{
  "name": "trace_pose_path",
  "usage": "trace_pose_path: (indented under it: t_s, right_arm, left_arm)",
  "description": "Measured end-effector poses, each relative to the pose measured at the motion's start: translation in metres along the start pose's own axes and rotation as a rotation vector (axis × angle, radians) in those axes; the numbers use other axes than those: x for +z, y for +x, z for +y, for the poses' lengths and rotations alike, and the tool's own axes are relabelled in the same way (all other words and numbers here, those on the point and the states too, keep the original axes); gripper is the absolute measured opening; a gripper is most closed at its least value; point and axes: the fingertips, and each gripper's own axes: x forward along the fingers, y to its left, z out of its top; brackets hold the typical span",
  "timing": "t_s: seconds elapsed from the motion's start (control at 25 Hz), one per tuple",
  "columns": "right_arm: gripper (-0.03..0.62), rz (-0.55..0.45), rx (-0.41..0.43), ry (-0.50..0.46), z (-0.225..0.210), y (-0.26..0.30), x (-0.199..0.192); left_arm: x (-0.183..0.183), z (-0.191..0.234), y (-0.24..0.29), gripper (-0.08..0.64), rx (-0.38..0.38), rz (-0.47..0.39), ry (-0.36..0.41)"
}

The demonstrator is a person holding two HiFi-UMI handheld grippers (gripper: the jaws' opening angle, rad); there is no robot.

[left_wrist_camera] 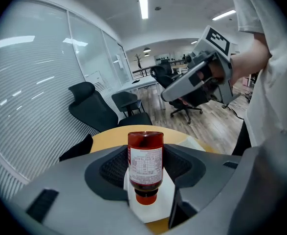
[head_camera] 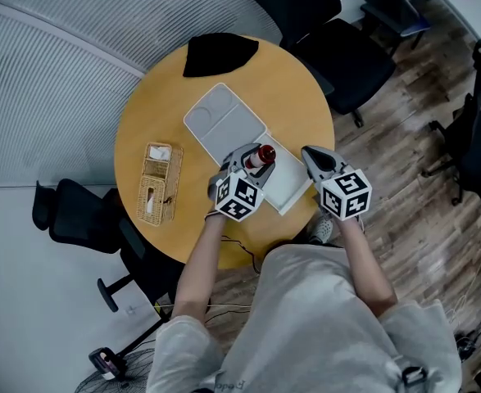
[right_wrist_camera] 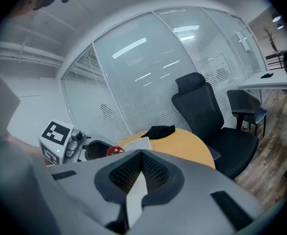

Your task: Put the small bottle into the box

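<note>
**Jaws of the left gripper hold the small bottle over the tabletop**

Jaws of the left gripper (head_camera: 255, 160) are closed on the small bottle (left_wrist_camera: 145, 163), one on each side of its white label. The bottle is dark red with a red cap, and in the left gripper view the cap points down. It is up in the air over a flat white piece (head_camera: 288, 185), just beside the white box (head_camera: 224, 121). It is not in the box.

The right gripper (head_camera: 312, 155) is near the left one, over the other edge of the flat white piece. Its jaws are pressed together at the tips. A thin strip of white shows in the slit lower down, and I cannot tell if they pinch it.

The box lies in the middle of the round wooden tabletop (head_camera: 158, 113). It has two parts inside. A black cloth (head_camera: 217, 54) lies at the far edge. A woven basket (head_camera: 160, 182) with small packets sits to the left, well apart from the box. Black chairs (head_camera: 338, 51) stand around the table.

Both arms (head_camera: 203, 252) reach forward from the body, bent a little, with the hands close together.
</note>
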Motion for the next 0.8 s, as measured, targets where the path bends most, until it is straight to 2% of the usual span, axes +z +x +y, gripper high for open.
trace_pose_path:
  t_s: [0.36,0.64,0.8]
  right_arm:
    - [0.017,-0.008,-0.014,-0.005,-0.003,-0.006,0.0]
    - [0.017,-0.02,-0.031,0.004,-0.006,-0.007,-0.002]
    - [0.017,-0.015,-0.03,0.007,-0.007,-0.006,-0.004]
  left_arm:
    - [-0.014,-0.033,0.022,0.236,-0.097,0.149,0.306]
    - [-0.024,-0.055,0.034,0.236,-0.152,0.216,0.44]
    - [-0.029,-0.062,0.038,0.236,-0.177,0.235,0.463]
